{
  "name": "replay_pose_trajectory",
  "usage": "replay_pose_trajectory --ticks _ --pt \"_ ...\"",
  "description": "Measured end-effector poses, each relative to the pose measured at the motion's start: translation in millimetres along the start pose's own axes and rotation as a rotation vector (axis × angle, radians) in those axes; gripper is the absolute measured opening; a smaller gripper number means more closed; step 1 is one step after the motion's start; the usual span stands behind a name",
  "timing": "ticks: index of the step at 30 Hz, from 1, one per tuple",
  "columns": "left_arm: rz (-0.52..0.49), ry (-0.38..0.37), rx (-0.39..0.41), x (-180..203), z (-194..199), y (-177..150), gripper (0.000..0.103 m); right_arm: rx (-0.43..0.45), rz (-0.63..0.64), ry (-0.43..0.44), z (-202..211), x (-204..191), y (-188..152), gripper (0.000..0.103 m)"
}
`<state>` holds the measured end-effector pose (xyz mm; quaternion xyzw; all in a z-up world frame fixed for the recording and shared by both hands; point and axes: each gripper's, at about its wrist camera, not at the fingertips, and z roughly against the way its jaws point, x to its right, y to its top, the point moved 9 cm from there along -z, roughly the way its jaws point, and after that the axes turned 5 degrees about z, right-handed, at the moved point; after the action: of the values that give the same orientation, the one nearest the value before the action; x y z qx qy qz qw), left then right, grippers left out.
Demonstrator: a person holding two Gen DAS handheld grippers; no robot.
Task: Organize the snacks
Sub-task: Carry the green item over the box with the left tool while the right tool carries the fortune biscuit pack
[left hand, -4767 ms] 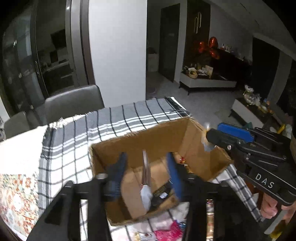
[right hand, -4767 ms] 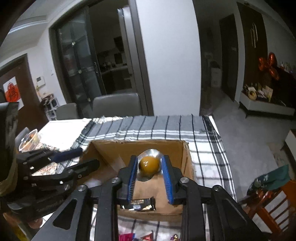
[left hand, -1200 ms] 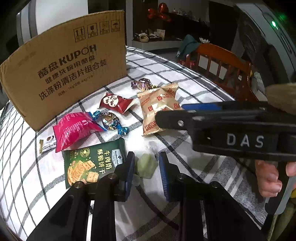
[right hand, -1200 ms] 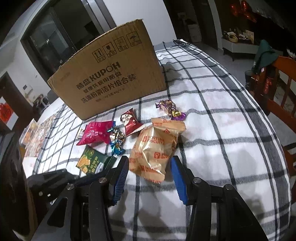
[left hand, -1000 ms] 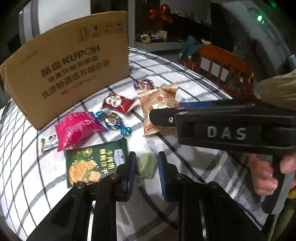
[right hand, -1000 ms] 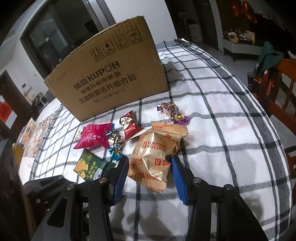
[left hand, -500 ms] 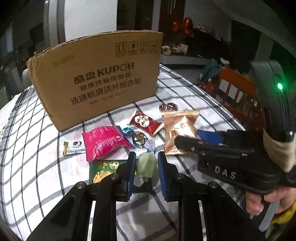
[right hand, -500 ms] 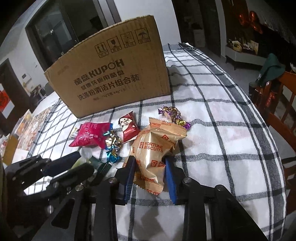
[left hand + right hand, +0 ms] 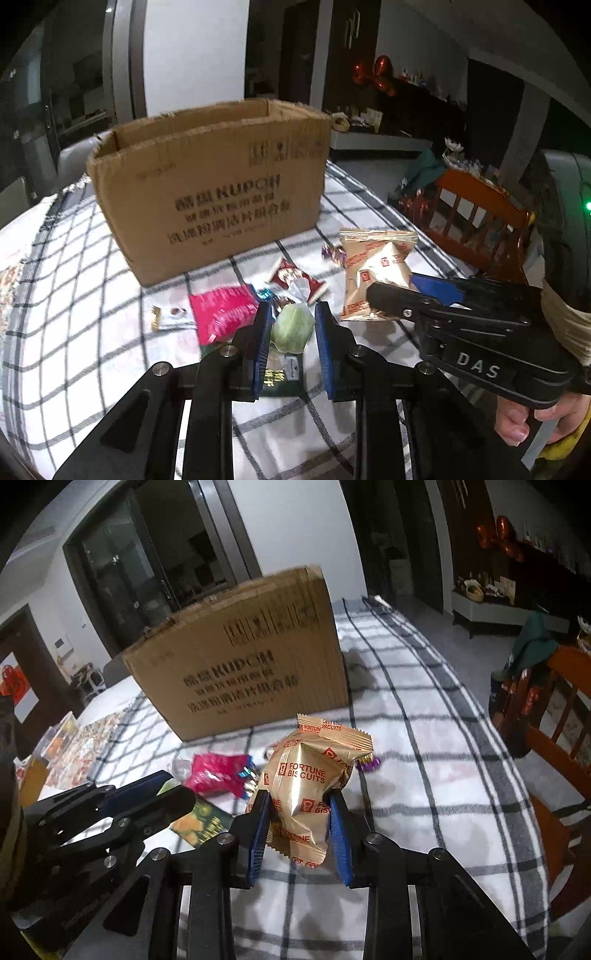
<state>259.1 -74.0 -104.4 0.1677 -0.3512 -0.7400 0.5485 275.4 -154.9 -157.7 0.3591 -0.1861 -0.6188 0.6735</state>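
- The left hand-held gripper (image 9: pixel 291 328) is clamped on a pale green candy (image 9: pixel 291 326), lifted off the table (image 9: pixel 92 332); its clear wrapper tail blurs into the packets behind.
- The right hand-held gripper (image 9: pixel 299 812) has just closed on the gold biscuit bag (image 9: pixel 310 786) and pinches it at the middle, clear of the cloth. The bag's lower end hangs between the fingers, its print cut off there.
- The box (image 9: pixel 210 177) stands open-topped behind the snacks; from neither view can its inside be seen, and its lettering is smeared by motion.
- On the checked cloth before the box lie a pink packet (image 9: pixel 221 312), a red packet (image 9: pixel 295 280) and a small white sachet (image 9: pixel 170 317).
- A green packet (image 9: pixel 284 373) is mostly hidden behind the left fingers; in the right view only a blurred corner (image 9: pixel 201 821) shows.
- A purple candy (image 9: pixel 367 762) peeks from behind the bag; a blue-foil one (image 9: pixel 245 771) is half covered by the pink packet.
- Only fingertips of the person's hand (image 9: pixel 517 421) show, under the right gripper's handle.
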Motion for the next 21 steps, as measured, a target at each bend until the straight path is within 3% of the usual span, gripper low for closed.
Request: replay_pose_trajectory --ticks 21 --pt "-0.024 0.080 0.136 -29.5 56.7 104.1 0.024 0.163 0.125 0.030 47.1 -36.0 110.6 0.033"
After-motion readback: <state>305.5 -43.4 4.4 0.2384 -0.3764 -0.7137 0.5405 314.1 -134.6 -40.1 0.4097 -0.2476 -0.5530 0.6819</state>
